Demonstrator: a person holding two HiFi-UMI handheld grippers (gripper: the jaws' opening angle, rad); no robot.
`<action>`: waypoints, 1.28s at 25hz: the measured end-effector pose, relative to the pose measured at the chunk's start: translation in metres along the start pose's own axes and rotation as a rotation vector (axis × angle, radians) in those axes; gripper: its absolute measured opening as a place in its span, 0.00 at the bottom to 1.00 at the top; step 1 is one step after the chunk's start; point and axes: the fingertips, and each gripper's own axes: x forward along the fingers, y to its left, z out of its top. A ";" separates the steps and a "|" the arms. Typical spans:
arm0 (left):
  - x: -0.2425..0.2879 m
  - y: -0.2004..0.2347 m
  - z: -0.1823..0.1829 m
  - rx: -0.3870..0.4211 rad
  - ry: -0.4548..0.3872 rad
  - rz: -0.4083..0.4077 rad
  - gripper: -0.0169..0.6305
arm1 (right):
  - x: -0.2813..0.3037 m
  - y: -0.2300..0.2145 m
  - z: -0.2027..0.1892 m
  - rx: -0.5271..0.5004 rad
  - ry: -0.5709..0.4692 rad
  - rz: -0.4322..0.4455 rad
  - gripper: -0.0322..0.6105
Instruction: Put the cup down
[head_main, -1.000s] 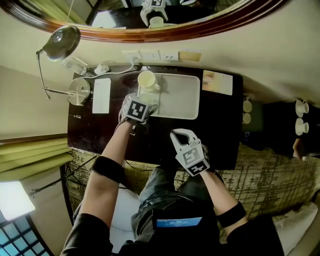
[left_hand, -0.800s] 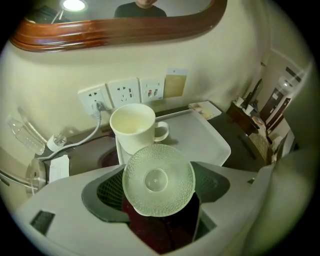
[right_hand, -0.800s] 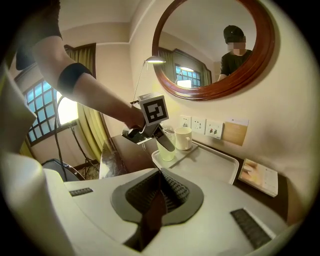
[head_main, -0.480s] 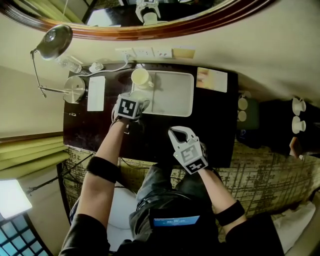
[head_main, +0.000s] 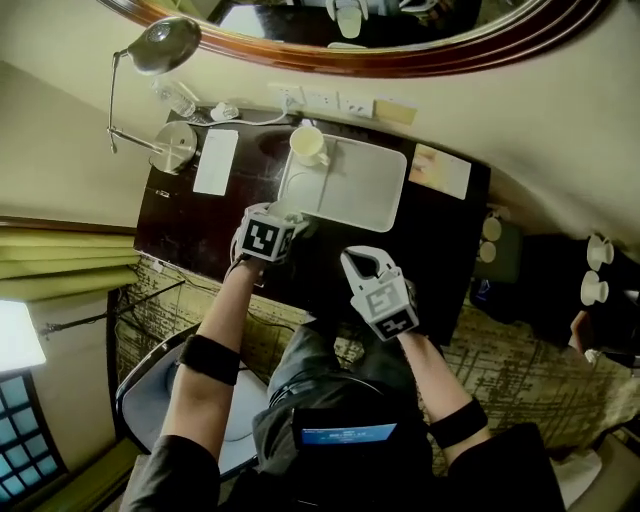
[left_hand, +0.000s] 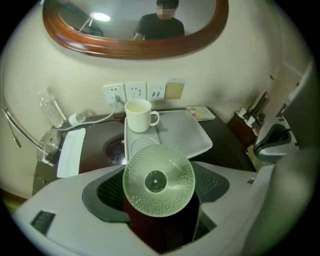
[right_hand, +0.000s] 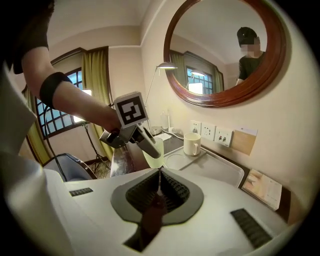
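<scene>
"Left gripper (head_main: 288, 220), seen from above: where is it?"
"Over the table (head_main: 440, 250), by the tray's (head_main: 370, 195) front left corner."
"And in its own view?"
"Its jaws just closed in. They squeeze a glass cup (left_hand: 158, 181), held up off the table."
"And the right gripper (right_hand: 159, 181), in its view?"
"Shut tight. Nothing in it."

Overhead, two low views toward tray (head_main: 355, 185)

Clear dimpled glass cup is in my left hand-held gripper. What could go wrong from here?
The left hand-held gripper has just been closing its jaws on the clear dimpled glass cup, held aloft near the dark desk's front edge: it might slip. Set on the white tray, it could knock the white mug standing there.
</scene>
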 end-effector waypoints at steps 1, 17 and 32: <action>-0.002 -0.005 -0.011 -0.026 0.009 -0.008 0.63 | -0.002 0.002 0.003 -0.011 -0.004 0.009 0.09; 0.011 -0.041 -0.098 -0.128 0.062 0.024 0.63 | -0.027 0.023 -0.018 -0.058 0.072 0.066 0.09; 0.010 -0.039 -0.098 -0.137 0.000 0.038 0.69 | -0.032 0.027 -0.023 -0.047 0.084 0.064 0.09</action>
